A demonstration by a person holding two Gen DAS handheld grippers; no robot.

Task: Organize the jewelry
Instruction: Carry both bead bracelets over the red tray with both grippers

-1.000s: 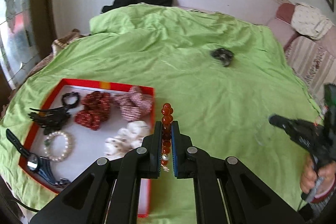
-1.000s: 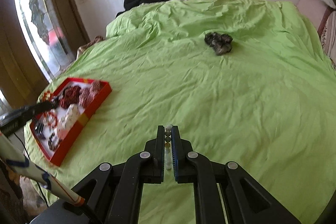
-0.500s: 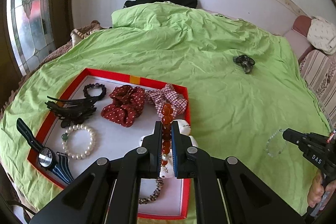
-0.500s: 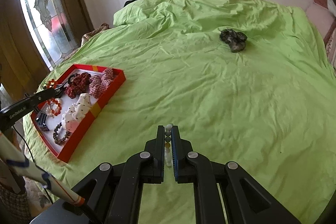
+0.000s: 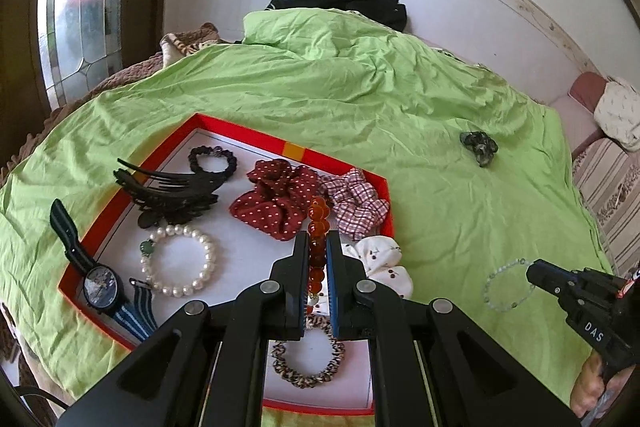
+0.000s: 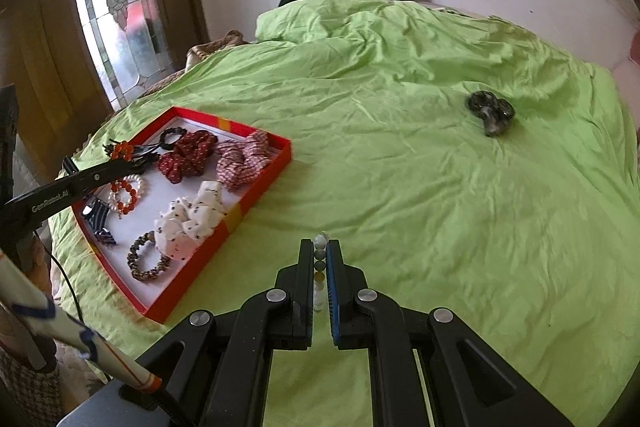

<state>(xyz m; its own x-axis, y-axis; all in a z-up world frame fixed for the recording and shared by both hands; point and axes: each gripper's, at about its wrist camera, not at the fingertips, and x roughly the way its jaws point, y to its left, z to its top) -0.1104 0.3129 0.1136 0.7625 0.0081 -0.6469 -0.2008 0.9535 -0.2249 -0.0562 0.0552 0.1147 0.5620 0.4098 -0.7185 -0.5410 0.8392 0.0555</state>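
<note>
My left gripper (image 5: 318, 247) is shut on an amber bead bracelet (image 5: 318, 223) and holds it over the red tray (image 5: 248, 134), above its white floor. It also shows in the right wrist view (image 6: 124, 151), the bracelet hanging below it. My right gripper (image 6: 320, 251) is shut on a pale clear bead bracelet (image 6: 319, 267) above the green sheet, right of the tray (image 6: 276, 163). In the left wrist view that bracelet (image 5: 508, 285) hangs from the right gripper (image 5: 536, 273).
In the tray lie a pearl bracelet (image 5: 178, 263), a black hair claw (image 5: 168, 191), a watch (image 5: 100, 285), several scrunchies (image 5: 280, 203) and a leopard hair tie (image 5: 306, 363). A dark scrunchie (image 5: 478, 147) lies far out on the sheet. Black clothing (image 5: 344, 1) lies by the wall.
My left gripper carried the amber bracelet left from the tray's right rim to over the tray. My right gripper moved left toward the tray with the pale bracelet.
</note>
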